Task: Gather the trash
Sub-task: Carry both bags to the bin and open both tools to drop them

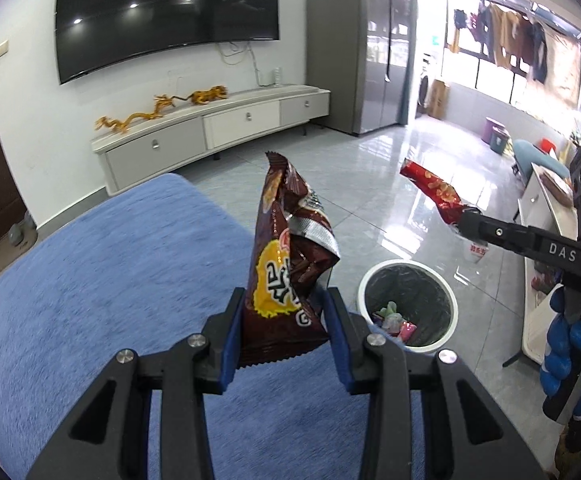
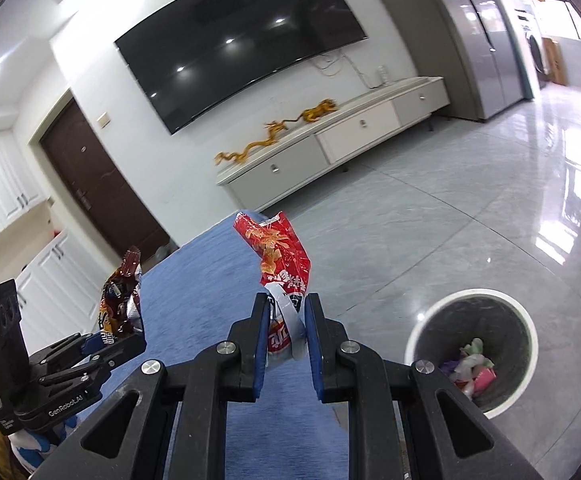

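The crinkled dark-brown foil snack packet (image 1: 290,256) carries a yellow burst with dark lettering and a silver torn flap, while the glossy red snack bag (image 2: 280,264) shows orange chip pictures, white characters and a pale grey-white band near its bottom. Both black two-finger grippers, left (image 1: 286,320) and right (image 2: 286,328), have blue pads on their inner faces, and beneath them lies a plain blue fuzzy carpet (image 1: 110,280) beside pale grey glossy floor tiles (image 2: 470,220). To the right stands a round white-rimmed bin with a black liner (image 1: 408,304) holding pink, green and pale scraps, and far off a golden-orange dragon figure (image 1: 158,110) lies on the cream low cabinet (image 1: 218,124) under the black wall screen (image 1: 166,12).
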